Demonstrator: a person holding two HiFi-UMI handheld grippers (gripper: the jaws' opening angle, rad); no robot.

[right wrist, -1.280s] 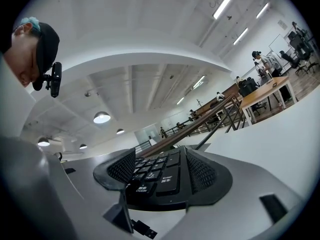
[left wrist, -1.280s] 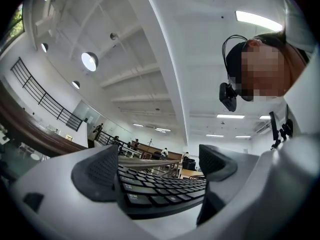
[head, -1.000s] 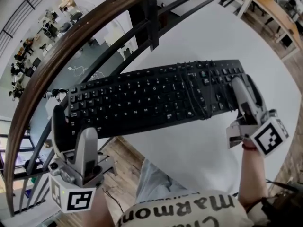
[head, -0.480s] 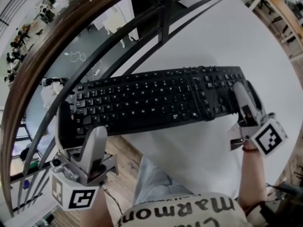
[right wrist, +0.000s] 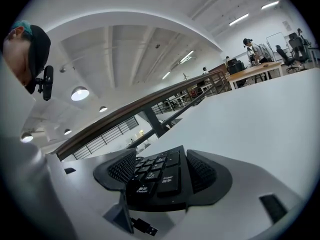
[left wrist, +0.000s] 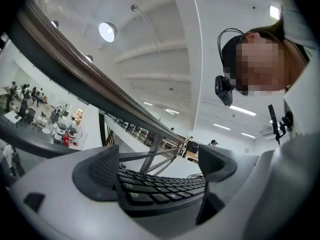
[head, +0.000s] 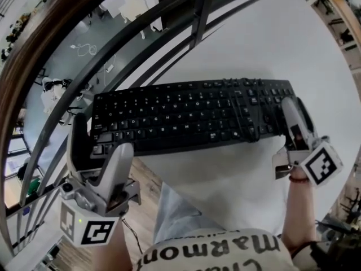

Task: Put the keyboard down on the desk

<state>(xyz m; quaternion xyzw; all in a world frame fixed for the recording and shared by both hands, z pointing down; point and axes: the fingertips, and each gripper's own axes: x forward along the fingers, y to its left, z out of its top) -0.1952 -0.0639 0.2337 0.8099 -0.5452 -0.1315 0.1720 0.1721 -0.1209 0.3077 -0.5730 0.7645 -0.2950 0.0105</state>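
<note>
A black keyboard (head: 186, 114) with its cable (head: 240, 114) wound round it lies lengthwise between my two grippers, over the white desk (head: 271, 55). My left gripper (head: 96, 148) is shut on its left end, which juts out past the desk's edge. My right gripper (head: 293, 117) is shut on the number-pad end. In the left gripper view the keyboard (left wrist: 160, 189) runs away from the left gripper (left wrist: 160, 169). In the right gripper view the keyboard (right wrist: 157, 176) fills the right gripper (right wrist: 162, 171), and a USB plug (right wrist: 142, 227) hangs below. Whether the keyboard touches the desk I cannot tell.
A wooden handrail on dark metal posts (head: 67, 55) curves along the desk's far-left edge, with a lower floor visible beyond it. Wooden tables (head: 338, 4) stand at the far right. The person's torso and legs are at the bottom of the head view.
The keyboard has shifted right, further over the desk, and sits more level than a second ago. Both grippers kept their hold on its ends.
</note>
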